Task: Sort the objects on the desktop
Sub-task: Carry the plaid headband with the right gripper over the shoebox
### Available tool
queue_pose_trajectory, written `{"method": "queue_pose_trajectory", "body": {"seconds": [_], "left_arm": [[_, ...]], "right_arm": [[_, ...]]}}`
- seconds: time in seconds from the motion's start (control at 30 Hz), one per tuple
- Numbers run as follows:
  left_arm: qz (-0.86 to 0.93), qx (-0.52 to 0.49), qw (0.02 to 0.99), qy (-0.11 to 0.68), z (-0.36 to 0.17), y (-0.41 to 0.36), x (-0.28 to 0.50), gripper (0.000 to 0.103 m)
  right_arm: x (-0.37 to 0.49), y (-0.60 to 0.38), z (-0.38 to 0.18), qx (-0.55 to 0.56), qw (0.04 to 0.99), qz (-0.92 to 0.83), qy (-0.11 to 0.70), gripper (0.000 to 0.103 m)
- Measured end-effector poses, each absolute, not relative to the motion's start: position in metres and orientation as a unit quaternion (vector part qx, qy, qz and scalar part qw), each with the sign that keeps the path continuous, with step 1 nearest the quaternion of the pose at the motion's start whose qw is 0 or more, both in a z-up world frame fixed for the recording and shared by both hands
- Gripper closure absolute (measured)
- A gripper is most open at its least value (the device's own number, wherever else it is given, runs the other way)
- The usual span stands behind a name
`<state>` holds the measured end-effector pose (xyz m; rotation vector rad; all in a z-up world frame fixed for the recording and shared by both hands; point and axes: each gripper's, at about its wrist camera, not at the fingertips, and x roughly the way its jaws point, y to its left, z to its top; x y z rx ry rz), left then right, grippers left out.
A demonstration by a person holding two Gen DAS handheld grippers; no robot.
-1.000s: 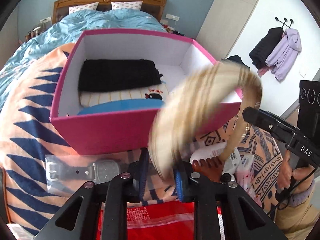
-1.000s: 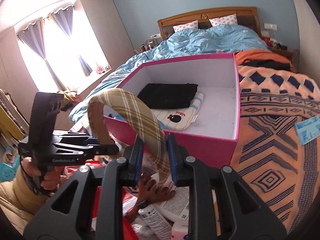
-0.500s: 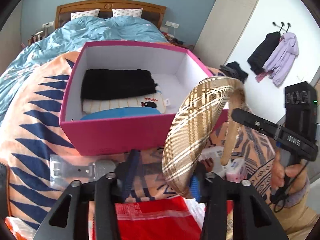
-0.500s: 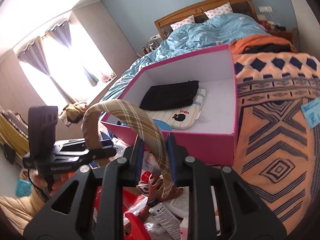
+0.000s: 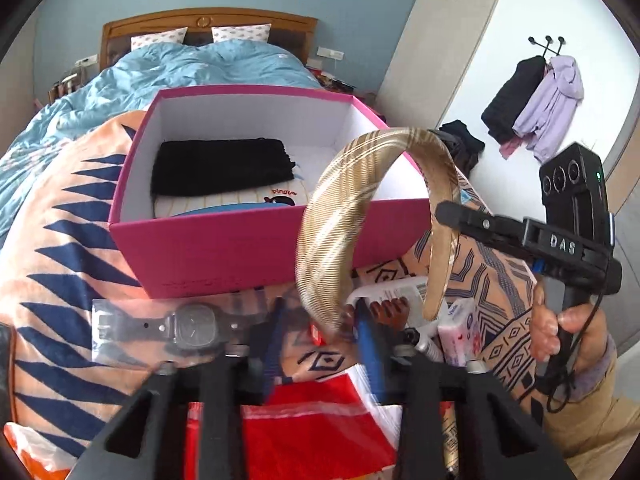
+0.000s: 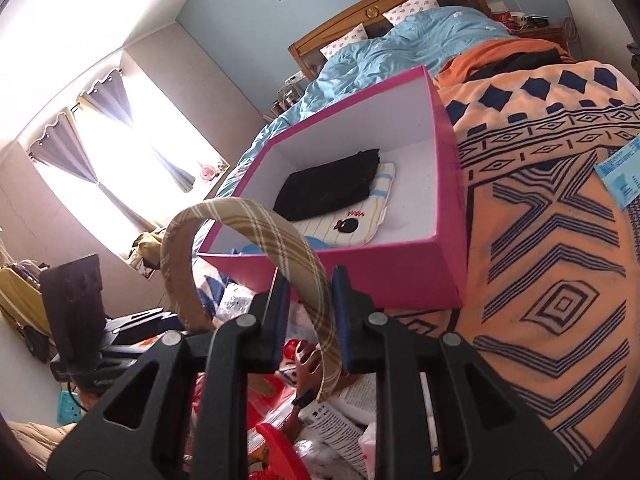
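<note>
1. Since the earlier frames my right hand has rolled, so the pink box [image 6: 400,280] now sits tilted in the right wrist view. My left tool [image 5: 320,332] has let its jaws out and has just been closing them again, with one end of the headband [image 5: 340,208] between them.
2. The right tool [image 6: 310,280] is clamped on one leg of the headband, partway up from its tip, with a blue pad on each side of it.
3. The left tool's jaws are blurred. The band's tip lies close to one pad, and I cannot tell whether both pads press on it yet.
4. The headband is a tan plaid fabric arch. It hangs in the air between the two tools, in front of the box's near wall and above a clutter of small things on the bed [image 5: 192,64]. It is not in the box.
5. I judge it light and springy: a stiff core under padded cloth. It would flex if its legs were pulled apart, and the smooth fabric could slide in the pads. The narrow legs near the ends look like the best hold.
6. The arch's crown points up and towards the box, and both ends point down. Its long axis, end to end, seems to run sideways from one tool to the other, roughly along the box's near wall.
7. The box already holds a folded black cloth [image 5: 220,166] on a striped pouch [image 5: 240,200].
</note>
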<state>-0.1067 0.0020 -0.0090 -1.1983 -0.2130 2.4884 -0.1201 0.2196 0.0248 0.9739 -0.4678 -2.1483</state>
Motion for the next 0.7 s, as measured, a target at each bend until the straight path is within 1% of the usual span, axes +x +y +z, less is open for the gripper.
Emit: {"method": "queue_pose_trajectory", "body": {"seconds": [0.23, 0.47, 0.7], "left_arm": [[0.881, -0.427, 0.183, -0.088, -0.004, -0.002, -0.112, 0.083], [0.882, -0.424, 0.181, -0.092, 0.01, -0.003, -0.12, 0.083], [0.88, -0.427, 0.181, -0.1, 0.018, -0.003, -0.128, 0.085]], "right_arm": [[-0.115, 0.219, 0.023, 0.382, 0.357, -0.834, -0.173, 0.08], [-0.106, 0.212, 0.039, 0.364, 0.354, -0.853, -0.123, 0.08], [-0.105, 0.211, 0.053, 0.351, 0.347, -0.864, -0.099, 0.08]]}}
